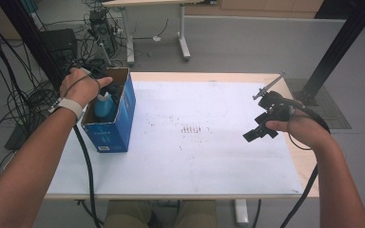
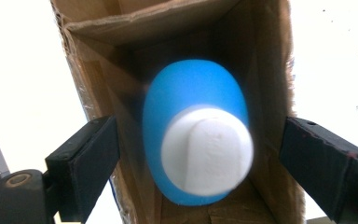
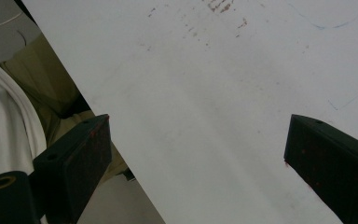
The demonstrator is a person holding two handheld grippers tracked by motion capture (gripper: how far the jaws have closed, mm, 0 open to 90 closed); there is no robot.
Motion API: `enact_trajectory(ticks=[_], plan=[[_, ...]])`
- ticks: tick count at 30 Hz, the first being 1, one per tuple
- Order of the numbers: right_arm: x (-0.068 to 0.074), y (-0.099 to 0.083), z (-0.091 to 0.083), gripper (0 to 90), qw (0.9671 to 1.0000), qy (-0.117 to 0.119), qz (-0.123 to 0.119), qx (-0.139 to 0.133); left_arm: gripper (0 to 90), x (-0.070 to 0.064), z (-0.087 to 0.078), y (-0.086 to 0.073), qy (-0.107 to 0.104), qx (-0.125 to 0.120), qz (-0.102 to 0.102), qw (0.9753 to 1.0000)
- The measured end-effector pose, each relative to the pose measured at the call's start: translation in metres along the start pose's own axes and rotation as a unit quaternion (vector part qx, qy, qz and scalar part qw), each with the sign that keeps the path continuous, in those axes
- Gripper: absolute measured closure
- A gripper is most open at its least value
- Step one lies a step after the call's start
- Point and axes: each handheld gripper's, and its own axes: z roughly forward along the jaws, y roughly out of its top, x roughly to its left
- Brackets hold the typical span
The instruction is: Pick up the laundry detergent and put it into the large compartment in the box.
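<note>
A blue cardboard box [image 1: 116,121] stands open-topped at the table's left side. Inside it stands a blue bottle [image 1: 104,105] with a white cap [image 2: 207,156], its cap pointing up at the left gripper view's camera. My left gripper [image 1: 110,91] hangs over the box, open [image 2: 200,126], its jaws wide on either side of the bottle [image 2: 191,93] and clear of it. Over the table's right side my right gripper [image 1: 261,121] is held open [image 3: 198,126], with nothing but the bare white table top [image 3: 214,93] between its jaws.
The white table top [image 1: 195,156] has faint dark marks [image 1: 192,129] at its middle. Cables [image 1: 9,95] and black frame posts [image 1: 337,47] stand off the table's far corners. Another table's legs [image 1: 184,45] are behind. The person's knees [image 3: 51,84] are under the near edge.
</note>
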Motion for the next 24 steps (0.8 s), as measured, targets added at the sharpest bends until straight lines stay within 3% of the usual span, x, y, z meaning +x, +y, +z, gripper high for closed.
enact_trajectory(ticks=[4, 6, 12, 24], plan=[[0.001, 0.001, -0.001, 7.5, 1.0000, -0.002, 0.001, 0.000, 11.7, -0.008, -0.009, 0.001, 0.010, -0.004, 0.017, 0.9998], [0.002, 0.001, -0.002, 7.5, 1.0000, -0.003, 0.001, 0.000, 11.6, -0.008, -0.015, 0.000, 0.003, -0.009, 0.019, 0.9998], [0.003, 0.000, -0.006, 7.5, 1.0000, -0.007, 0.003, -0.001, 11.1, -0.015, -0.038, 0.002, 0.008, -0.015, 0.038, 0.9991], [0.004, 0.003, -0.013, 7.5, 0.9999, -0.012, 0.003, 0.000, 9.5, -0.027, -0.091, 0.004, -0.006, -0.043, 0.093, 0.9947]])
